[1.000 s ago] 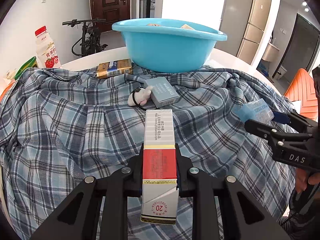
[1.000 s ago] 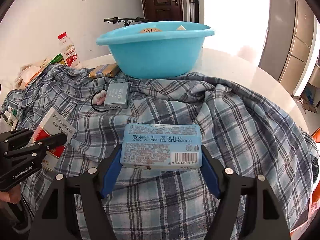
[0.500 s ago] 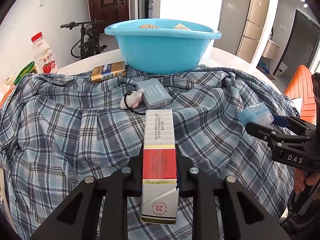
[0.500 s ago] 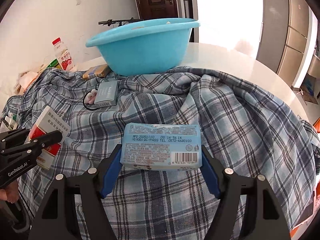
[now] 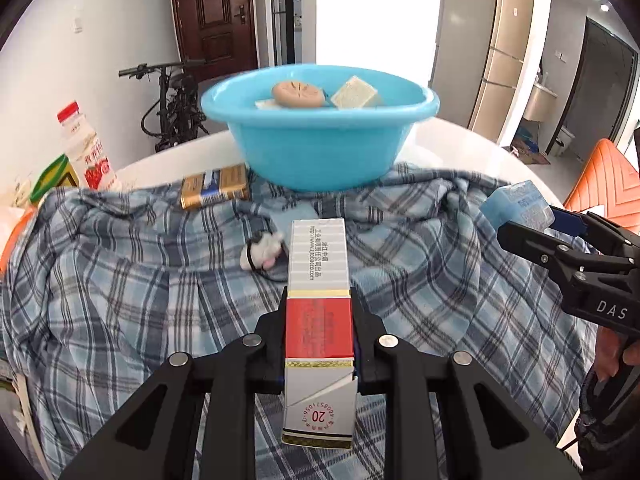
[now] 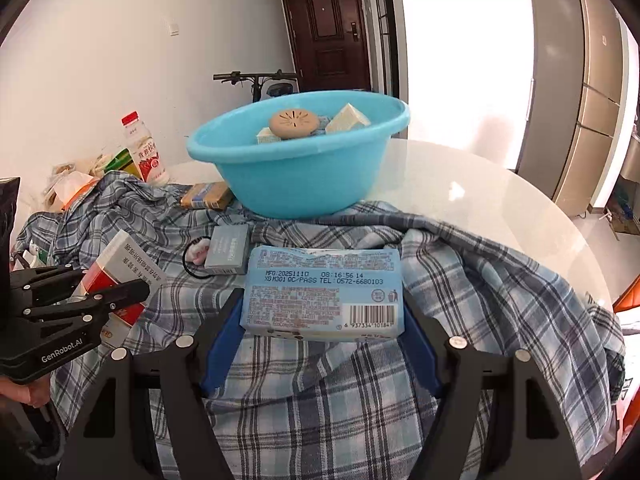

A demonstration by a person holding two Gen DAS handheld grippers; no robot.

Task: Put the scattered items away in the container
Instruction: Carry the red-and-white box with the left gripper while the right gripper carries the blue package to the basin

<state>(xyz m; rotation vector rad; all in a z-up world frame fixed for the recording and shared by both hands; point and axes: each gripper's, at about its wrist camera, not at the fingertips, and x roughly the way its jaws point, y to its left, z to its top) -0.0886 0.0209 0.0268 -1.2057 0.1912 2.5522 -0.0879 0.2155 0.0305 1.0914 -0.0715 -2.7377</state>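
Basin, blue plastic, is sitting at the far side of the round white worktop, its near edge resting on the plaid cloth that is covering most of the surface. Inside the basin a round tan disc and a pale yellow box are lying against each other. Left gripper is holding a red and white carton lengthwise, fingers clamped on its two long sides, above the cloth and well short of the basin. Right gripper is holding a light blue pack with the barcode side facing the camera, blue fingers pressed on both ends, also above the cloth and short of the basin. On the cloth: a gold and blue box lying just beside the basin's left base, a grey box lying nearer, and a small white toy with a black band touching the grey box. A milk bottle with red cap is standing upright at the far left edge of the worktop, near a green-rimmed item and some bags. Behind, a bicycle is leaning by the dark door.
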